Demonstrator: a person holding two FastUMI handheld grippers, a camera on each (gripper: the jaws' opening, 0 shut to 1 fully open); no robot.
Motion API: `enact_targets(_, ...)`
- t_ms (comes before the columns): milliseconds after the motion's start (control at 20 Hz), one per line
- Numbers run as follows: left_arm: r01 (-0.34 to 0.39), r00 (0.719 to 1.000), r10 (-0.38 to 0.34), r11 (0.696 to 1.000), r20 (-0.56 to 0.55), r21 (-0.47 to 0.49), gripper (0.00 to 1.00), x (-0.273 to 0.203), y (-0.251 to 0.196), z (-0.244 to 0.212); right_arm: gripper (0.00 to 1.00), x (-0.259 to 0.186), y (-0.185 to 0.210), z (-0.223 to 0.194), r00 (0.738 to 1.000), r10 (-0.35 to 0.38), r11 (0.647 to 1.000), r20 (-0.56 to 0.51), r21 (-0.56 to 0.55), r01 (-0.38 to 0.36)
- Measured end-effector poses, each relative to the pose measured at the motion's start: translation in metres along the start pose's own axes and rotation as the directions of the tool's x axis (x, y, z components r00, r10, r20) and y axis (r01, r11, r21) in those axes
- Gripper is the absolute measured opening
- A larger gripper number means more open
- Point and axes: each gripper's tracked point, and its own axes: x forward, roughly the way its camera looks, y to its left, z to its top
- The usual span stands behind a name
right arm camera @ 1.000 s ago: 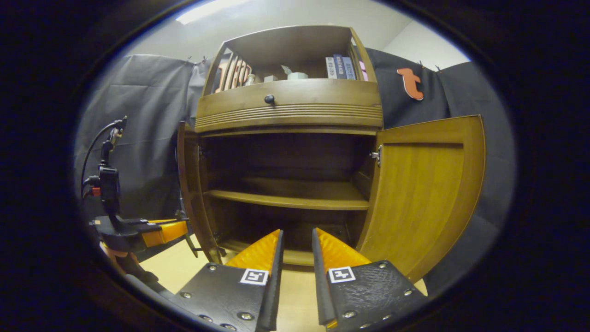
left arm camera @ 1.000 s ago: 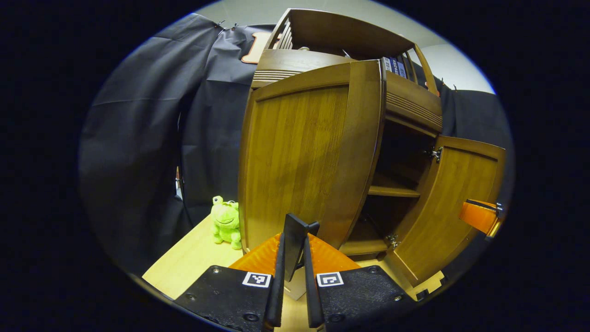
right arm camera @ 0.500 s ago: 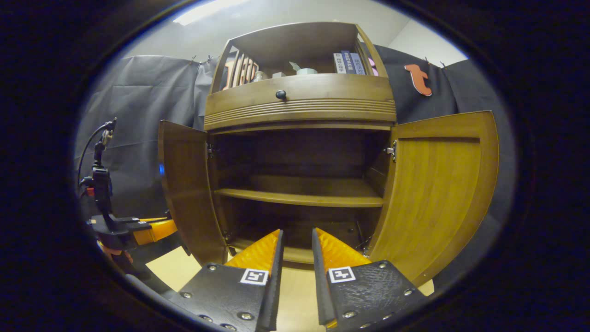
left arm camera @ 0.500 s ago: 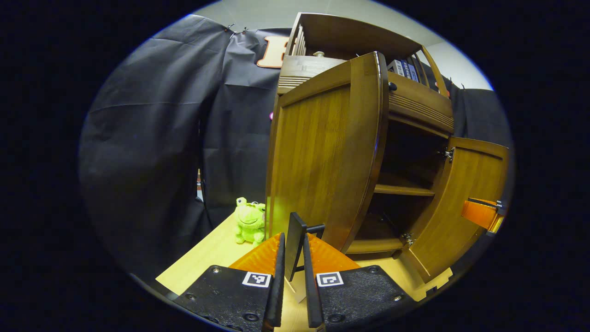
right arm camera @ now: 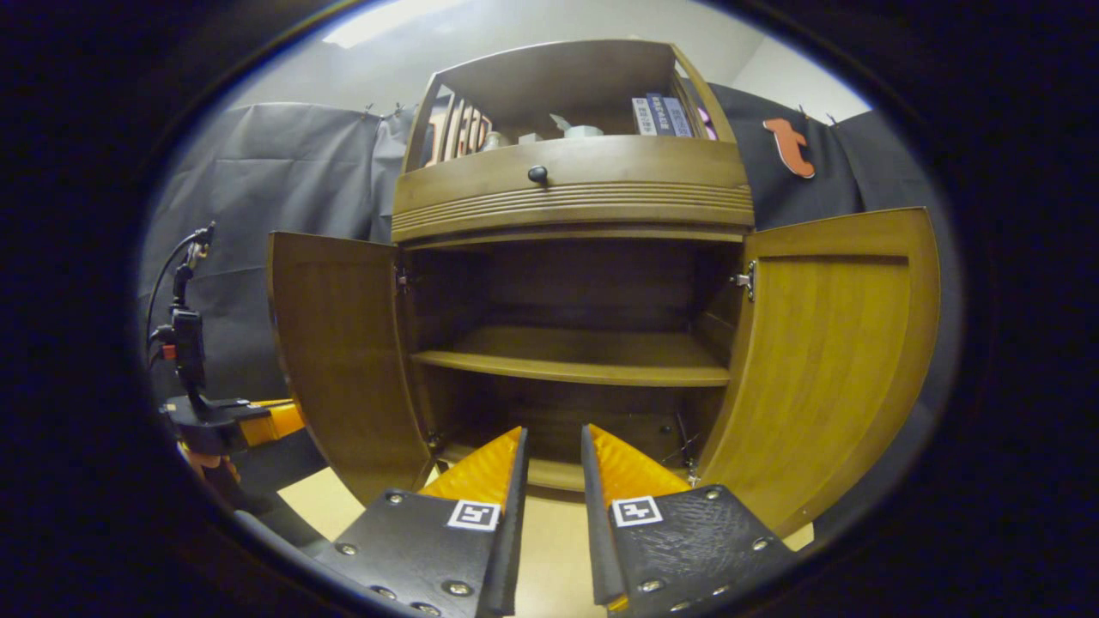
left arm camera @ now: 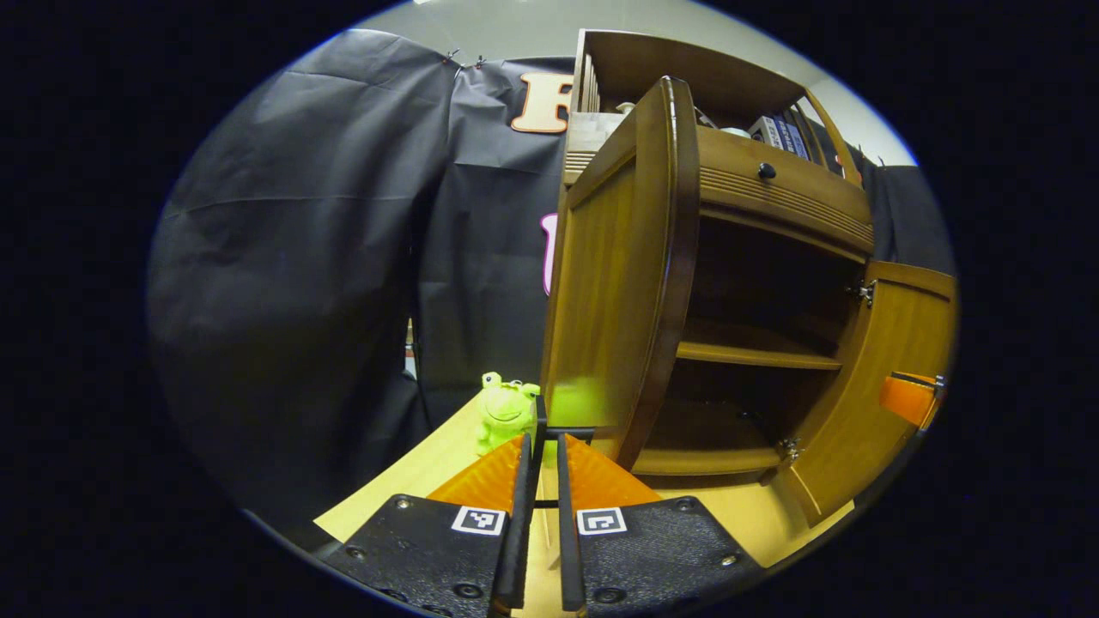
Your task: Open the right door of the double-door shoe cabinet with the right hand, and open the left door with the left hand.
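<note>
In the left gripper view, the left tongs [left arm camera: 541, 446] are clamped on the left door's [left arm camera: 614, 275] black handle [left arm camera: 539, 421]; the door is swung wide. In the right gripper view, the right tongs [right arm camera: 554, 455] are held narrow and empty before the opened right door [right arm camera: 824, 360]. Release is judged next.

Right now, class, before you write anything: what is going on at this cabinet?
A person holding two tools is opening a double-door shoe cabinet. The right door stands wide open, and the right tool hangs in front of the shelves, fingers apart, gripping nothing. The left tool is shut on the left door's handle, with the left door swung well open.
</note>
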Motion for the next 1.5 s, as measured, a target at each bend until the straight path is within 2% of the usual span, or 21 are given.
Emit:
enact_targets(500, -0.182, 0.983, 0.182, 0.982, -0.004, -0.049, 0.17, -0.015, 0.073, 0.000, 0.33, 0.010, 0.005, -0.004, 1.000, 0.023, 1.000, -0.015, 0.016, -0.023)
enact_targets(550, -0.203, 0.979, 0.203, 0.978, -0.003, -0.053, 0.09, -0.017, 0.081, 0.001, 0.33, 0.011, 0.006, -0.004, 1.000, 0.027, 0.999, -0.016, 0.018, -0.026)
enact_targets(600, -0.225, 0.974, 0.226, 0.973, -0.002, -0.057, 0.17, -0.019, 0.089, 0.001, 0.33, 0.012, 0.008, -0.005, 0.999, 0.030, 0.999, -0.018, 0.020, -0.029)
enact_targets(750, -0.245, 0.969, 0.246, 0.965, -0.001, -0.095, 0.17, -0.020, 0.098, 0.003, 0.33, 0.016, 0.009, -0.004, 0.999, 0.035, 0.999, -0.020, 0.020, -0.035)
enact_targets(800, -0.257, 0.966, 0.259, 0.961, 0.002, -0.102, 0.09, -0.021, 0.099, 0.004, 0.33, 0.017, 0.009, -0.004, 0.999, 0.035, 0.999, -0.021, 0.019, -0.035)
enact_targets(850, -0.273, 0.961, 0.275, 0.957, 0.010, -0.101, 0.17, -0.024, 0.100, 0.005, 0.33, 0.018, 0.008, -0.004, 0.999, 0.033, 0.999, -0.021, 0.018, -0.033)
enact_targets(1000, -0.330, 0.939, 0.336, 0.940, 0.068, -0.087, 0.17, -0.035, 0.102, 0.021, 0.34, 0.021, 0.003, -0.001, 1.000, 0.015, 1.000, -0.017, 0.021, -0.015)
enact_targets(1200, -0.334, 0.926, 0.342, 0.939, 0.156, -0.079, 0.16, -0.046, 0.092, 0.055, 0.34, 0.022, -0.004, 0.000, 1.000, -0.010, 1.000, -0.012, 0.025, 0.010)
enact_targets(1250, -0.332, 0.924, 0.340, 0.940, 0.177, -0.074, 0.08, -0.048, 0.089, 0.065, 0.33, 0.022, -0.007, 0.003, 1.000, -0.018, 1.000, -0.005, 0.021, 0.018)
enact_targets(1300, -0.324, 0.922, 0.332, 0.943, 0.201, -0.072, 0.09, -0.049, 0.086, 0.075, 0.33, 0.022, -0.008, 0.004, 1.000, -0.025, 1.000, 0.002, 0.019, 0.025)
enact_targets(1350, -0.307, 0.922, 0.315, 0.949, 0.224, -0.072, 0.17, -0.050, 0.079, 0.085, 0.34, 0.021, -0.011, 0.008, 0.999, -0.031, 0.999, 0.011, 0.016, 0.030)
enact_targets(1400, -0.291, 0.923, 0.299, 0.954, 0.242, -0.068, 0.17, -0.051, 0.071, 0.094, 0.34, 0.020, -0.012, 0.011, 0.999, -0.038, 0.999, 0.022, 0.014, 0.038)
enact_targets(1450, -0.275, 0.923, 0.282, 0.959, 0.262, -0.061, 0.09, -0.052, 0.064, 0.103, 0.33, 0.019, -0.014, 0.017, 0.998, -0.044, 0.999, 0.035, 0.011, 0.044)
enact_targets(1500, -0.262, 0.922, 0.266, 0.964, 0.281, -0.053, 0.24, -0.052, 0.057, 0.111, 0.33, 0.017, -0.015, 0.022, 0.997, -0.051, 0.999, 0.050, 0.008, 0.051)
